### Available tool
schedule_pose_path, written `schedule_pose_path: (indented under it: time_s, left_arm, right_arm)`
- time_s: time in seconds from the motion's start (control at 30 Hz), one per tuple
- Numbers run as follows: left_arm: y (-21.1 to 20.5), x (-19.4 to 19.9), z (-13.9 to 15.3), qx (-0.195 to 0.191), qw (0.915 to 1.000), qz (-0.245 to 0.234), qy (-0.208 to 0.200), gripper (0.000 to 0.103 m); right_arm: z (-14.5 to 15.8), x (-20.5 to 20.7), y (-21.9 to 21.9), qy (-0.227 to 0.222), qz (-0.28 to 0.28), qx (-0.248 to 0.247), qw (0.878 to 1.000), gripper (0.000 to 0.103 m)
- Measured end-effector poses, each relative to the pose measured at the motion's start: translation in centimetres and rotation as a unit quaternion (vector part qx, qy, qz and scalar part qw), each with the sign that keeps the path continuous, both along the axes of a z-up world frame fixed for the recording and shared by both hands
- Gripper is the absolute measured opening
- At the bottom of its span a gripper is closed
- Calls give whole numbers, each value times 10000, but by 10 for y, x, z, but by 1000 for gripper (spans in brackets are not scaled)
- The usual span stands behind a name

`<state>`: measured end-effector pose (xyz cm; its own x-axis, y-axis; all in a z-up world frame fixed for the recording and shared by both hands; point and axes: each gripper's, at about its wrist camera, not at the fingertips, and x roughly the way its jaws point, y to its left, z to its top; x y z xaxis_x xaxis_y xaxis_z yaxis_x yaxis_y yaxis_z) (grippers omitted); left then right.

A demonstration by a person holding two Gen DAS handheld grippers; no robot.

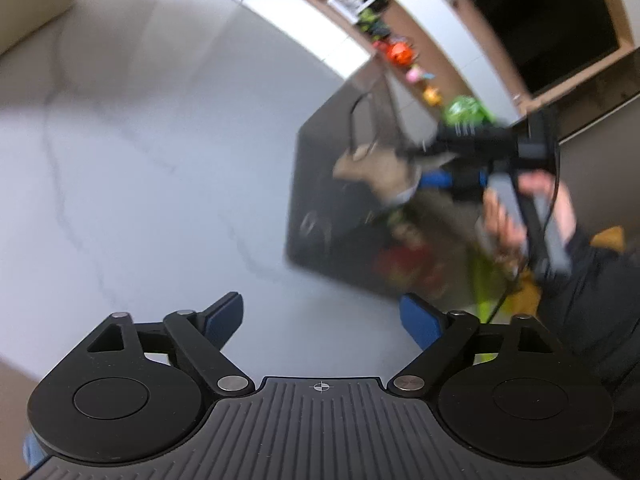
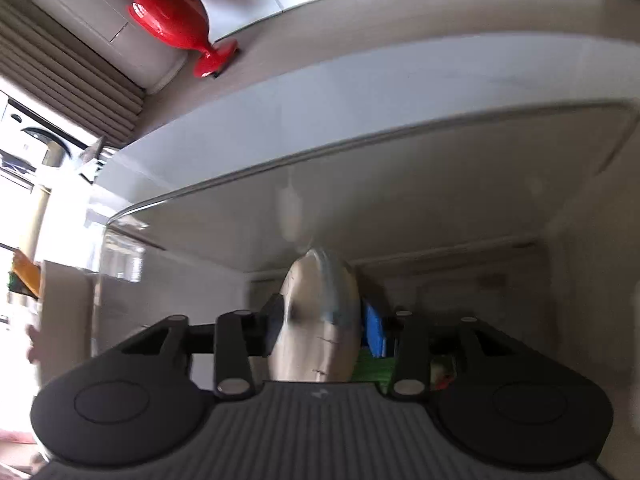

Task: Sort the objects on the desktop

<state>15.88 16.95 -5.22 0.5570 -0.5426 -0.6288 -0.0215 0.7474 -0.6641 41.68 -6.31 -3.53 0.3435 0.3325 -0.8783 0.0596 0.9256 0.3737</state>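
Note:
My left gripper stands open over the white marble table with nothing between its blue pads. To its right, a person's hand holds my right gripper above a dark-looking storage box, with a beige soft object at its fingertips. In the right wrist view that beige oval object sits between the fingers of the right gripper. The left pad touches it and the blue right pad stands a sliver apart. Below is the box's clear rim.
Blurred red and green items lie inside the box. A wall shelf with small colourful toys runs behind the table. A red vase stands on the floor beyond the table's far edge. A dark sleeve is at the right.

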Motion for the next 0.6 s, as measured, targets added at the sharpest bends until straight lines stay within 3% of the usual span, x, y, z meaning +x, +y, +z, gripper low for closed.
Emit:
schedule_pose_path:
  time_s: [0.07, 0.13, 0.3, 0.4, 0.47, 0.6]
  left_arm:
    - [7, 11, 15, -87, 9998, 78, -179, 93]
    - [11, 25, 28, -268, 9991, 39, -313, 93]
    - [8, 85, 42, -641, 9976, 1, -251, 93]
    - [7, 125, 30, -1396, 9901, 157, 62, 93]
    - [4, 146, 19, -1758, 9837, 207, 322, 93]
    - [-11, 170, -1, -1756, 9814, 325, 700, 89]
  right_arm:
    - [16, -14, -15, -265, -33, -52, 9996, 49]
    - [47, -46, -35, -840, 92, 49, 9964, 52]
    - [100, -117, -98, -2184, -182, -412, 9748, 63]
    - [84, -134, -134, -2158, -435, -429, 9745, 56]
    - [67, -139, -152, -1981, -511, 46, 9788, 54]
    - [39, -142, -180, -1865, -686, 849, 9764, 54]
